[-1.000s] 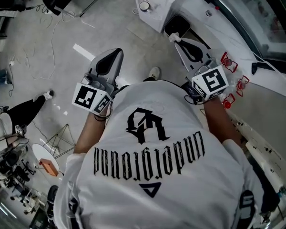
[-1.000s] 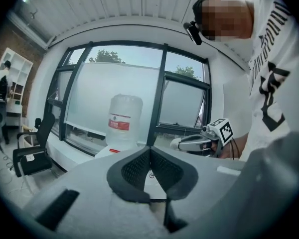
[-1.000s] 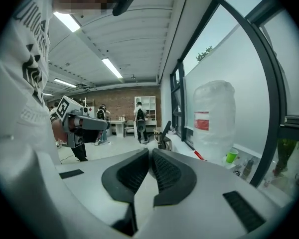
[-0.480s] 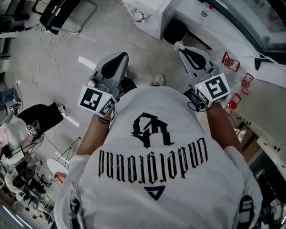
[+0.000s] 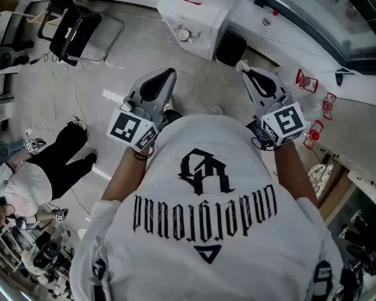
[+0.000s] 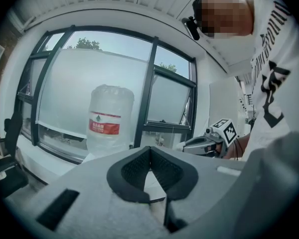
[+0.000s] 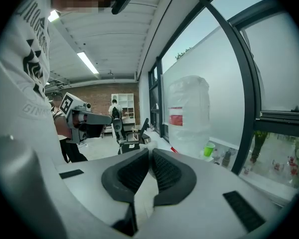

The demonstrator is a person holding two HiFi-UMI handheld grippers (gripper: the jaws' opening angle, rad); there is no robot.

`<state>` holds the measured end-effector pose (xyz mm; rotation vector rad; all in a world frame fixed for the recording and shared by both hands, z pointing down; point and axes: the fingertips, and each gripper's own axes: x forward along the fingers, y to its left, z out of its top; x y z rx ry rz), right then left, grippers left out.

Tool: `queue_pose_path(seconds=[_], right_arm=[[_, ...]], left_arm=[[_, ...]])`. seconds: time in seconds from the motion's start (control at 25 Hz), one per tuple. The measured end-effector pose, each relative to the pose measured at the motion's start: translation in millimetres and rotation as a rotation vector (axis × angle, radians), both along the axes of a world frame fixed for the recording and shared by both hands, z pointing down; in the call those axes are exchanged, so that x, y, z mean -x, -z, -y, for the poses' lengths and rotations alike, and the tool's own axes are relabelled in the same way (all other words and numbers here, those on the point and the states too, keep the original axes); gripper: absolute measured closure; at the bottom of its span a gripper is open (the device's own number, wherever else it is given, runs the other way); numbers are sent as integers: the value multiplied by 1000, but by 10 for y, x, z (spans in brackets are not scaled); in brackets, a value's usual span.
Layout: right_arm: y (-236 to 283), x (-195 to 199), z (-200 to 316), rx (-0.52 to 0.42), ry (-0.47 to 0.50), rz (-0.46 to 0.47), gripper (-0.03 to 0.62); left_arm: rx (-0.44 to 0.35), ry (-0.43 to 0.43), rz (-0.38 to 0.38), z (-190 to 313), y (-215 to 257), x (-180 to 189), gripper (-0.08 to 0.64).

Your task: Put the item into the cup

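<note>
I hold both grippers out in front of my chest, over the floor. In the head view my left gripper (image 5: 168, 74) and my right gripper (image 5: 242, 67) both point toward a white cabinet (image 5: 194, 16). The jaws of the left gripper (image 6: 149, 150) meet at the tips with nothing between them. My right gripper (image 7: 150, 151) is shut and empty too. A small green cup (image 7: 209, 150) stands on the window ledge beside a large water jug (image 7: 189, 114). No item for the cup can be made out.
A black bin (image 5: 230, 47) stands next to the cabinet. Red-handled pieces (image 5: 305, 80) lie on the white counter (image 5: 357, 137) at the right. A black chair (image 5: 75, 27) and floor cables are at the far left. Another person (image 5: 47, 168) crouches at the left.
The view has shifted: cabinet, bin and counter sit lower and nearer in the picture. The person at the left has moved further into view. Both grippers stay shut and empty.
</note>
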<state>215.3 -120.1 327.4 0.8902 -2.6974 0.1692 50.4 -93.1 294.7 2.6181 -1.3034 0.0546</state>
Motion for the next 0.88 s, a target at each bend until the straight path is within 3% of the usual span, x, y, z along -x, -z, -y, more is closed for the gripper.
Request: queue_pose_path(seconds=[0.88], right_arm=[[22, 1871, 149, -19, -163, -68, 561]], left_arm=[[-15, -214, -31, 417, 57, 1840, 545]])
